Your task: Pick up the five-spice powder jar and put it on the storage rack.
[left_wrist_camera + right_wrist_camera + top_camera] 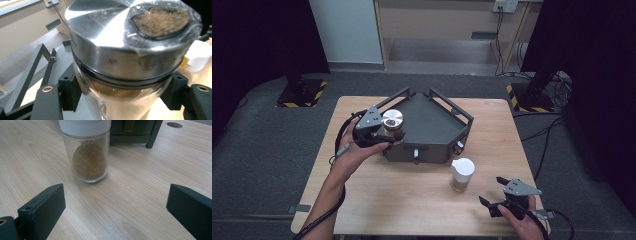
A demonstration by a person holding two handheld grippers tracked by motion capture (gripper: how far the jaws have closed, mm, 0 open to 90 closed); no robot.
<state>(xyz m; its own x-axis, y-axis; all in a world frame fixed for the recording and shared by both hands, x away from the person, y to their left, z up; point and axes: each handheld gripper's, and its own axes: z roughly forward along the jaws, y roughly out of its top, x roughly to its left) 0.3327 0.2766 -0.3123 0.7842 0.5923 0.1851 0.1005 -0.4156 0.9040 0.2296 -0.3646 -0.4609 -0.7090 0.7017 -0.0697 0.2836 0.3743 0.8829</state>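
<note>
We are about halfway, as we judge it, through moving two spice jars into the dark corner rack [447,131] at the far middle of the wooden table [377,200]. Our left gripper [379,136] has its jaws clamped on the steel-lidded jar [392,121], gripping the glass body just under the lid. In the left gripper view the steel-lidded jar [127,50] stands upright between the two black pads, brown powder showing through the glass and a clear film stretched over the lid. From the high view this jar sits at the near left corner of the rack, at or just above its rail. We cannot tell whether it is resting on the shelf floor or held clear of it, so we count this jar as carried to the rack but not yet let go. The white-capped jar [462,175] stands untouched on the table, just in front of the rack's near right side. Our right gripper [492,192] rests near the table's front right edge, jaws spread wide and holding nothing. In its own view the white-capped jar [87,157] stands dead ahead but well apart. What is left, we reckon, is to seat and release the first jar, then fetch the second.
</note>
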